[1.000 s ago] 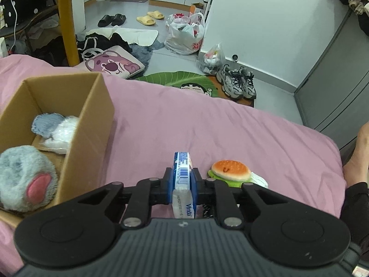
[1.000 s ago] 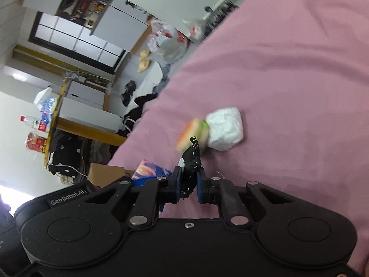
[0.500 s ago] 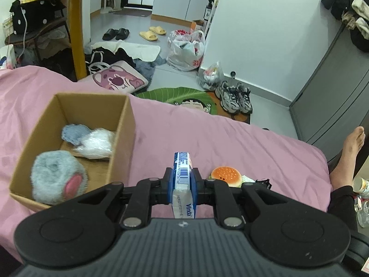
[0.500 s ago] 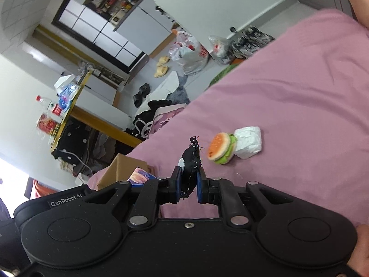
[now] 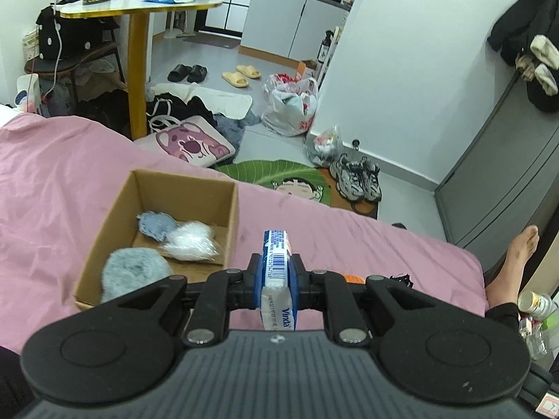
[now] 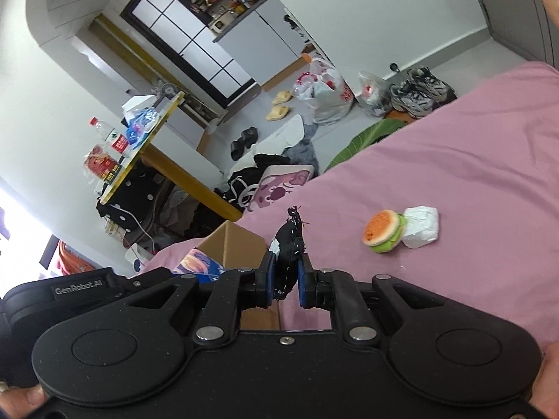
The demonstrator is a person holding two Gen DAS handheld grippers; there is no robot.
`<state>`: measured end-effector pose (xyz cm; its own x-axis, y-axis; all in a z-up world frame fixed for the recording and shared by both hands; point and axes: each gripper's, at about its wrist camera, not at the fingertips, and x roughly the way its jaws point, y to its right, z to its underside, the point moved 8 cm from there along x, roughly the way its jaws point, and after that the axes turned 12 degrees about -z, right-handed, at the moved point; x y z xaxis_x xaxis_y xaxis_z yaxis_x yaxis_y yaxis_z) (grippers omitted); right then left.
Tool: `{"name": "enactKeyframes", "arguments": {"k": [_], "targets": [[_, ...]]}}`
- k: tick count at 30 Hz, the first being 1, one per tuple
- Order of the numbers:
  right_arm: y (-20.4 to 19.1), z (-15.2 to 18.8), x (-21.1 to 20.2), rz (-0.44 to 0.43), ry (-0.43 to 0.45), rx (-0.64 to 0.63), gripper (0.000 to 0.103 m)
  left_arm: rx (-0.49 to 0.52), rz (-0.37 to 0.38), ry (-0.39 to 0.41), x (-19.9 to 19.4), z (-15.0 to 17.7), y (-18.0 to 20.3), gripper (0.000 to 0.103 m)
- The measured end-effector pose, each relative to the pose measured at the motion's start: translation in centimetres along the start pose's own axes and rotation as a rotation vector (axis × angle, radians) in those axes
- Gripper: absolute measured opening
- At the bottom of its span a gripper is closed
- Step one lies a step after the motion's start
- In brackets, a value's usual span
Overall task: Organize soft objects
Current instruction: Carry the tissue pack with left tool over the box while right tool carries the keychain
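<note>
Both grippers have risen; left gripper (image 5: 276,276) clamps tissue pack (image 5: 276,262), right gripper (image 6: 285,276) clamps black fabric (image 6: 290,244), bound for box (image 5: 104,230).

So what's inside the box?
The box holds a big grey fluffy toy, a smaller blue-grey one and white fluff. The gripper hides the near corner.

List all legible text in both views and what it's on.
"Vinda" – on the tissue pack clamped in the left claw; barcode digits too small to read.
"GenRobot.AI" – on the left claw's body, seen in the right wrist view.
Red labels on the yellow table: too blurred.
</note>
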<state>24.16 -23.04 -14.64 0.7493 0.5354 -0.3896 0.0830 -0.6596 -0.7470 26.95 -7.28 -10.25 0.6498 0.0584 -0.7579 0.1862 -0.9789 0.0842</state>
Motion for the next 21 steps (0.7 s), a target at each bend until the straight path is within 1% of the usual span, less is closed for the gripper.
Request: {"name": "enactKeyframes", "arguments": {"k": [9, 21], "targets": [[-2.5, 0.5, 0.6, -0.028, -0.008, -0.046, 0.014, -0.052, -0.026, 0.023, -0.8, -1.3, -4.2, 0.015], [-5.4, 1.5, 1.7, -0.054, -0.028, -0.097, 0.014, -0.106, -0.037, 0.013, -0.1, -2.2, -8.7, 0.015]]}}
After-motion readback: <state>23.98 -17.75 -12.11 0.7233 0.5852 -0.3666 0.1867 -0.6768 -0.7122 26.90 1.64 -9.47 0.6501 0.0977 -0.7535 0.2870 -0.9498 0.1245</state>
